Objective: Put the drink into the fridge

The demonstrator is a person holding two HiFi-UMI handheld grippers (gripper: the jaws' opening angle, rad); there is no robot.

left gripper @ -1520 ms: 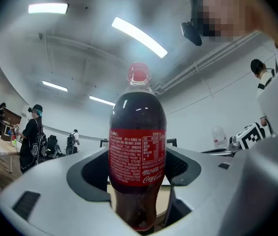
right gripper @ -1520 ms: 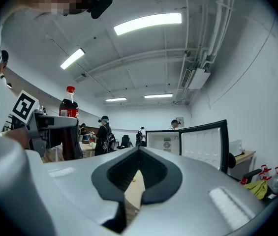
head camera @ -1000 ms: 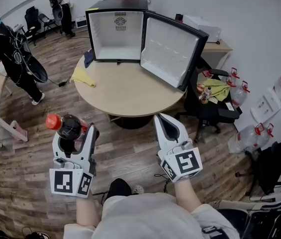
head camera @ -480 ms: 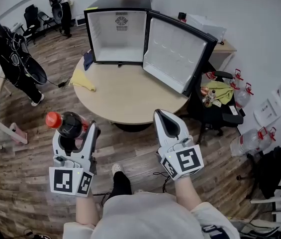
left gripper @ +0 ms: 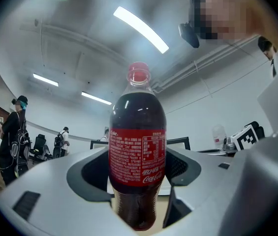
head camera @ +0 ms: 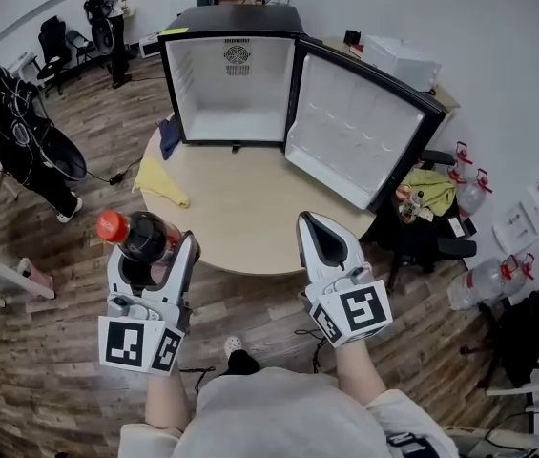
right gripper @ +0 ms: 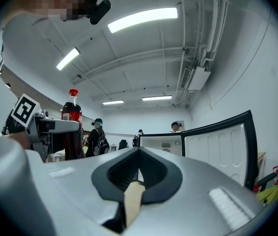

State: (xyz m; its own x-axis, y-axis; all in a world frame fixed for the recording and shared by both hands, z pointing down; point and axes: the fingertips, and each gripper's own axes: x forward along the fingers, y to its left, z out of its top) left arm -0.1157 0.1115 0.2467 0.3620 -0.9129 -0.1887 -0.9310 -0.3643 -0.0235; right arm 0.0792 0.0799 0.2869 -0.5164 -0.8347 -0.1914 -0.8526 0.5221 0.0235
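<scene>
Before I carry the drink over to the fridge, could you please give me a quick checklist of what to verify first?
1. Grip: left gripper shut on the cola bottle: ok.
2. Seal: red cap on: ok.
3. Access: fridge with its door open: ok.
4. Space: fridge interior looks empty: ok.
5. Spare tool: right gripper shut, holding nothing: ok.
6. Path: table bare before the fridge, yellow cloth aside: ok.
</scene>
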